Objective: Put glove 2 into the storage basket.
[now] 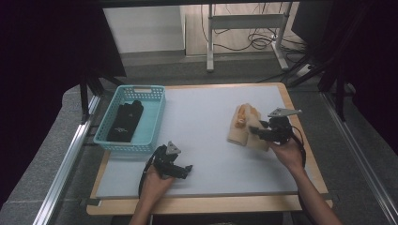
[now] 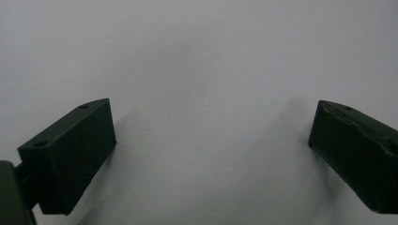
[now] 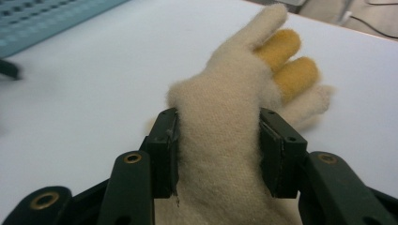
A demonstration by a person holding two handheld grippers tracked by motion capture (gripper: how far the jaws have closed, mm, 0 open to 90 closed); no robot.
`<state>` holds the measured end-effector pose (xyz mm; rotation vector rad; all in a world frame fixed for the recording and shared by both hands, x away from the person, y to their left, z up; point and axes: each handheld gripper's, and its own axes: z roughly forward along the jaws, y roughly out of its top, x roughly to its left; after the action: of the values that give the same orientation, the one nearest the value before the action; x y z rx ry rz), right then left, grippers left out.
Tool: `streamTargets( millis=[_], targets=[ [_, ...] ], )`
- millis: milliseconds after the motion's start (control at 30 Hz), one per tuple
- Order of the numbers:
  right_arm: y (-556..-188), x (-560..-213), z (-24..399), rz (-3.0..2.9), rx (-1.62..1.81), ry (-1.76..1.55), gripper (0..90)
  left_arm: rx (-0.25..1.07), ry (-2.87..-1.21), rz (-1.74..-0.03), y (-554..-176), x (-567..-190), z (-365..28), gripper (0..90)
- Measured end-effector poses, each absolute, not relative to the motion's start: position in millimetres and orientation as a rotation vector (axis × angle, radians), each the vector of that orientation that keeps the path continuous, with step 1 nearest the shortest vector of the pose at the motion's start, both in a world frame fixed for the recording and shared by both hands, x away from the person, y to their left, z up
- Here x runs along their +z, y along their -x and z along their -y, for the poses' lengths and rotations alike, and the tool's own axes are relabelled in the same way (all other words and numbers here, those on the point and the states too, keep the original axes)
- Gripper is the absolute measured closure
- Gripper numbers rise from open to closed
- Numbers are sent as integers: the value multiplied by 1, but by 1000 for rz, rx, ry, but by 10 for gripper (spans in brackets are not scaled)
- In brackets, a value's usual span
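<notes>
- One cream woollen glove (image 3: pixel 225 136) is clamped across its palm by the right tongs (image 3: pixel 219 145), at the worktop's (image 1: pixel 206 122) right side.
- Soft, light, limp handling is expected; a bunched mid-palm hold is advised.
- Left tongs (image 2: pixel 211 154) are spread, nothing between.

Both forearms reach in from six o'clock, a gripper in each hand.

The left gripper (image 1: pixel 187 169) rests low near the table's front edge, pointing towards three o'clock, its jaws spread wide with nothing between them. The right gripper (image 1: pixel 254 130) points towards nine o'clock, its jaws clamped on the glove (image 3: pixel 225 140), pads pressing both sides.
</notes>
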<state>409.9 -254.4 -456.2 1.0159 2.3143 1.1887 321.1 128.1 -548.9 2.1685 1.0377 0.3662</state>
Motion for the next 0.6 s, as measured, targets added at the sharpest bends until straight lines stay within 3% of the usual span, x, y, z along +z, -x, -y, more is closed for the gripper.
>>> streamTargets(
  millis=[267, 600],
  targets=[
    [-385, -457, 196, -2425, 1220, -882, 519, 368, -2165, -1038, -321, -549, -128, 13],
    [-379, -496, 138, -2535, 1193, -858, 508, 368, -2169, -1036, -321, -549, -128, 13]
  ],
)
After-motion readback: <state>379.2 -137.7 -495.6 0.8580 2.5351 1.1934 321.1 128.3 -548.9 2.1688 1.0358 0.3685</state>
